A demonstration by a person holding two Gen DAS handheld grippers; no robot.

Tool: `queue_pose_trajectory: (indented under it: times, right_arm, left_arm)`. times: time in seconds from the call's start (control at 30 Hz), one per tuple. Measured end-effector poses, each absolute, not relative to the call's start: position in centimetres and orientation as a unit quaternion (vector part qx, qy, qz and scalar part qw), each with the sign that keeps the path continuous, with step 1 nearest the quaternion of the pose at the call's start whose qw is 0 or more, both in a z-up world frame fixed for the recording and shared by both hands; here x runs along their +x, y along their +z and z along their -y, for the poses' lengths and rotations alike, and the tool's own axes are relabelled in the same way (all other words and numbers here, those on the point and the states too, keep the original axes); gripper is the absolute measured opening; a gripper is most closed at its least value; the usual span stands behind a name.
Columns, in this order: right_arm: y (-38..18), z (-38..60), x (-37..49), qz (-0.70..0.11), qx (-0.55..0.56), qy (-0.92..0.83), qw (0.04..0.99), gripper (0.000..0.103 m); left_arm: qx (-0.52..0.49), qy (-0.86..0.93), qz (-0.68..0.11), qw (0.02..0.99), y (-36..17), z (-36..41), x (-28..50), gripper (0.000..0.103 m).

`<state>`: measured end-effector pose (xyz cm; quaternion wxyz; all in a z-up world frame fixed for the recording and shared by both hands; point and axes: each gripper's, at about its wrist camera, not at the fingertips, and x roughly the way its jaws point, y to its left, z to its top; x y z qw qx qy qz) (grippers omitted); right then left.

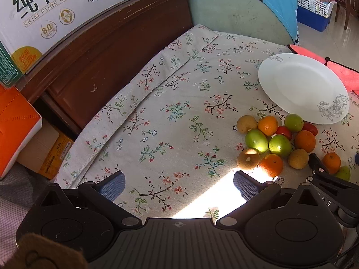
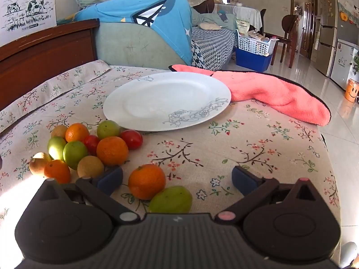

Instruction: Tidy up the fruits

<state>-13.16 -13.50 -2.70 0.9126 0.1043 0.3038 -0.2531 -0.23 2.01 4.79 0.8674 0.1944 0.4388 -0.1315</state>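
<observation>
The fruit point(image 2: 89, 148) lies heaped on the flowered cloth point(image 1: 175, 116) of the bench, just beside the near rim of the empty white plate point(image 2: 166, 103), probably so each piece needs only a short carry. The plate is smooth, glazed and shallow with a drawn rose; the cloth is matte woven fabric. Oranges are dimpled, the green fruit waxy, the small tomatoes glossy. The right tool point(image 2: 177, 179) stands wide open with a stray orange point(image 2: 147, 185) and a green fruit point(image 2: 171, 199) between its pads, untouched. The left tool point(image 1: 179, 185) is also open, over bare cloth.
</observation>
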Motion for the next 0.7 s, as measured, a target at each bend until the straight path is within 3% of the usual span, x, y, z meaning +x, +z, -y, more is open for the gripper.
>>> queue_pose_trajectory:
  times: [0.3,0.7]
  right_arm:
    - [-2.2,13.8,-14.6,-0.329,0.097,-0.209,0.916,0.102]
    - [-0.2,12.9,-14.2,-0.505,0.104,-0.134,0.846,0.102]
  left_arm:
    - [0.190,-0.150,-0.439,0.865,4.8,-2.5,0.0,0.103]
    - [0.186,-0.164,-0.439,0.864,5.5,-2.2,-0.4,0.103]
